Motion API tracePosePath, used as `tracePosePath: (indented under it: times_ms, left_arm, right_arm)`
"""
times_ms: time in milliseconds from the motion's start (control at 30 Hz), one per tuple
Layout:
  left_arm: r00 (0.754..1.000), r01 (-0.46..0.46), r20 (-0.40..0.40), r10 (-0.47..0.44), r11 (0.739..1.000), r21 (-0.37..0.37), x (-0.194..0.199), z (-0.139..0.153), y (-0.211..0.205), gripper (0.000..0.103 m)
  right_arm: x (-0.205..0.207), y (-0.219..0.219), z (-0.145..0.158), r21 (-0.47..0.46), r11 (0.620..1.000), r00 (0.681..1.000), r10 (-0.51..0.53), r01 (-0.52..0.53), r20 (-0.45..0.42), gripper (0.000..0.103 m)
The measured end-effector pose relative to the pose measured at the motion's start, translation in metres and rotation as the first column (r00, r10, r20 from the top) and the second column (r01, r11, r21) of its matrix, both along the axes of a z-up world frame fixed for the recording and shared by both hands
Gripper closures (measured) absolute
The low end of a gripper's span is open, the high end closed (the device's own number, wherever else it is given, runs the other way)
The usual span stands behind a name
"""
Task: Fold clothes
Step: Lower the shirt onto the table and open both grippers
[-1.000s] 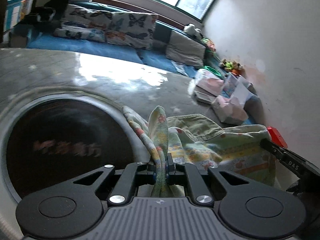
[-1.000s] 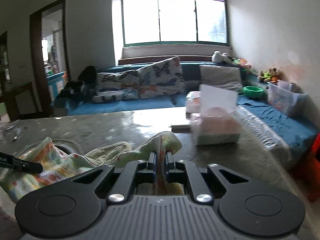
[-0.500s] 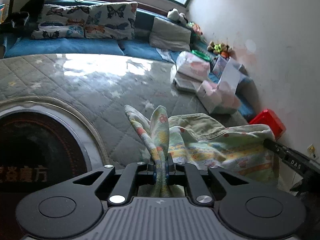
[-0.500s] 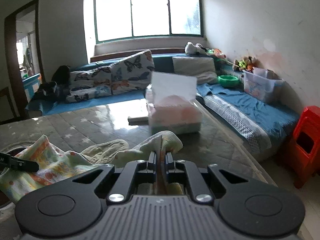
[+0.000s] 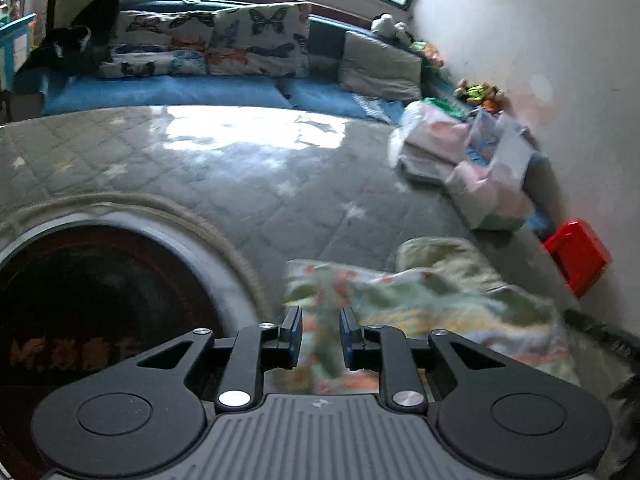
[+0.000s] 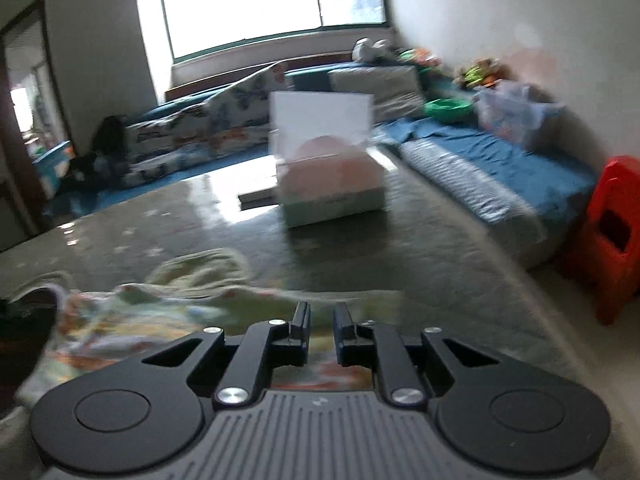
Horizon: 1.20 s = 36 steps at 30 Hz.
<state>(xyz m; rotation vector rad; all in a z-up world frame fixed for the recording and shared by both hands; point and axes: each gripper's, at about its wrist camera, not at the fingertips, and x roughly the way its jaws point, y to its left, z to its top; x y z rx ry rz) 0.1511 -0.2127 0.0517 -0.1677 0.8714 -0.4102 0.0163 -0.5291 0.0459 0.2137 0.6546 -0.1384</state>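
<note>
Both grippers, left point(image 5: 320, 334) and right point(image 6: 321, 330), hold parted jaws over the printed garment point(image 5: 432, 312).

A grey quilted mattress point(image 5: 248, 176) with pale stars filled the foreground, sheened by window light. A dark round opening point(image 5: 92, 300) with a pale rim sat at its left. A pink tissue box point(image 6: 330, 184) stood further back, a white sheet rising from it. Butterfly-print pillows point(image 5: 256, 40) and a grey cushion point(image 5: 380, 66) lined the blue bench point(image 5: 168, 94) below the window point(image 6: 256, 4). A red stool point(image 6: 612, 236) stood by the right wall, near a green bowl point(image 6: 446, 108).
</note>
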Motion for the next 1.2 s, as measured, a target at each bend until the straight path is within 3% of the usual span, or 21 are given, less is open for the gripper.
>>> tracePosePath:
  times_ms: [233,600,967,1200]
  left_arm:
    - [0.993,0.118,0.010,-0.117,0.992,-0.035,0.009,0.001,-0.053,0.082]
    - [0.994,0.106,-0.019,-0.106,0.994,0.002,0.036,-0.026,-0.079,0.081]
    - [0.982,0.186,0.015,-0.186,0.983,-0.001,-0.024,-0.010,-0.054,0.080]
    - [0.981,0.192,0.034,-0.192,0.981,0.024,-0.061,-0.017,-0.032,0.080]
  right_arm:
    - [0.031,0.021,-0.005,0.035,0.997,0.997,0.071,-0.070,-0.020,0.091]
    - [0.050,0.027,-0.021,0.039,0.996,0.995,0.082,-0.080,-0.057,0.090]
    - [0.004,0.071,0.004,0.010,0.972,0.970,0.235,-0.235,-0.068,0.079]
    - [-0.030,0.092,0.000,-0.012,0.972,0.970,0.232,-0.233,-0.069,0.077]
